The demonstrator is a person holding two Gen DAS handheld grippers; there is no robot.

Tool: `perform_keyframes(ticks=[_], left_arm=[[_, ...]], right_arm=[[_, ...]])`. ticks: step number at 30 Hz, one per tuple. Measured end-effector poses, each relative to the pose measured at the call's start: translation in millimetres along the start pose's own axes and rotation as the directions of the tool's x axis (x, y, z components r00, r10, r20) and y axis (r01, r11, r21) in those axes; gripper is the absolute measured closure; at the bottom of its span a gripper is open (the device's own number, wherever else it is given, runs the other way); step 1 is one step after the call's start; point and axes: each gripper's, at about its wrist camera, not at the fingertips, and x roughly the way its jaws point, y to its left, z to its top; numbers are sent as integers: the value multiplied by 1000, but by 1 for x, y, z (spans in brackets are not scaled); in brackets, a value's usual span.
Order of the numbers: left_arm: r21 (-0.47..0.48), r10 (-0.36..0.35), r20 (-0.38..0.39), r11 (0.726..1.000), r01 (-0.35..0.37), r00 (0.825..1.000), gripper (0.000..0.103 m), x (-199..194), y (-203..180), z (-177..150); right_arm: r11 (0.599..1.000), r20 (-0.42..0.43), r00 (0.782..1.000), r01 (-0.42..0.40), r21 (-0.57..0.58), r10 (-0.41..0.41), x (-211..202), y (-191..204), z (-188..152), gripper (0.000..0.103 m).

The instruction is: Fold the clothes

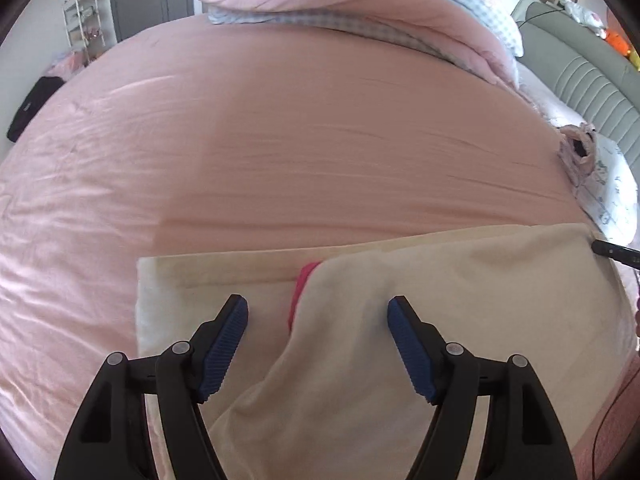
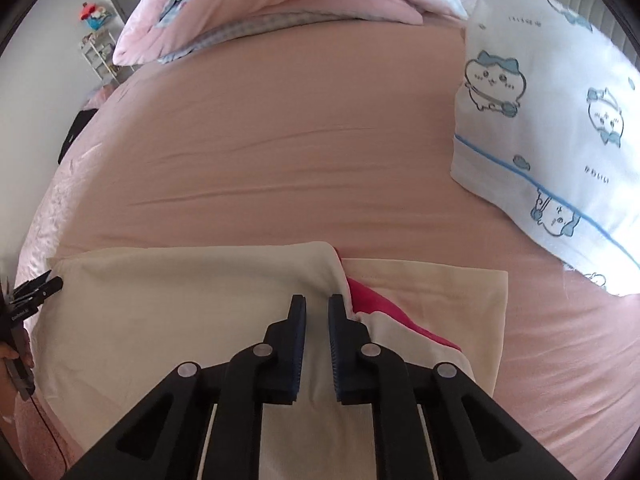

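A cream garment (image 1: pixel 460 300) with a pink-red inner part (image 1: pixel 300 288) lies folded on the pink bed sheet (image 1: pixel 280 140) near the front edge. My left gripper (image 1: pixel 318 312) is wide open just above it, one finger on each side of a raised fold. In the right wrist view the same cream garment (image 2: pixel 180 300) shows its red part (image 2: pixel 372 304). My right gripper (image 2: pixel 317 308) hovers over the fold edge with its jaws nearly together, a narrow gap between them and no cloth visibly pinched. The other gripper's tip (image 2: pixel 40 286) shows at the left.
A rolled pink and checked duvet (image 1: pixel 360 4) lies at the far side of the bed. A white pillow with blue cartoon prints (image 2: pixel 560 120) lies on the right. A grey headboard (image 1: pixel 592 80) stands at the right. A white shelf (image 1: pixel 82 20) stands by the far wall.
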Motion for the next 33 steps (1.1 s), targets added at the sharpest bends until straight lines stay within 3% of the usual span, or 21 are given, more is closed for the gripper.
perform_keyframes(ticks=[1,2,3,4,8,14,17,19,20,21,22,23,25,28,31,33], left_arm=[[2,-4,-1,1000,4,1000,45,3,-3,1],[3,-2,-5,1000,2,1000,73,5,-6,3],[5,1,-8,1000,-1,1000,78,8,-9,5],[-3,-5,-10,1000,5,1000,80,11,-10,8],[-50,-52,-3,997,51,999,86,8,6,15],[65,22,31,998,-24,999,87,2,-8,20],[97,61,-14,994,-60,998,86,23,-11,24],[139,63,-42,989,-57,997,81,31,-9,24],[120,72,-54,991,-65,996,73,26,-4,24],[95,82,-65,993,-75,995,56,21,1,24],[86,122,-49,989,-118,991,48,12,5,22],[78,167,-30,983,-164,985,43,3,9,20],[100,284,33,953,-286,958,43,-17,5,12],[166,207,74,962,-217,976,43,-27,-28,-4],[286,81,43,954,-90,996,43,-10,-74,-27],[302,48,11,952,-49,999,43,10,-78,-37]], right_arm=[[999,4,1000,18,-27,-17,-1,7,0,80],[998,9,999,34,-53,-34,-3,13,0,74],[996,12,999,45,-73,-45,-3,18,1,66],[994,18,998,62,-87,-61,-3,23,1,63],[986,12,994,111,-128,-110,1,29,-2,63],[991,27,995,96,-92,-94,3,17,-1,63],[987,57,990,137,-80,-132,14,7,-3,63],[992,50,992,117,-37,-115,19,0,-4,63],[994,46,993,111,-19,-110,20,-3,-5,63],[991,42,991,130,-24,-129,16,-2,-6,63],[988,39,988,152,-29,-151,12,-2,-7,63],[982,47,982,184,-34,-183,6,-2,-9,63],[979,65,978,202,-31,-200,-5,-2,-16,63],[981,76,979,191,-37,-188,-19,11,-30,62],[994,68,993,97,-56,-93,-27,44,-51,62],[995,50,997,56,-82,-52,-23,65,-65,59]])
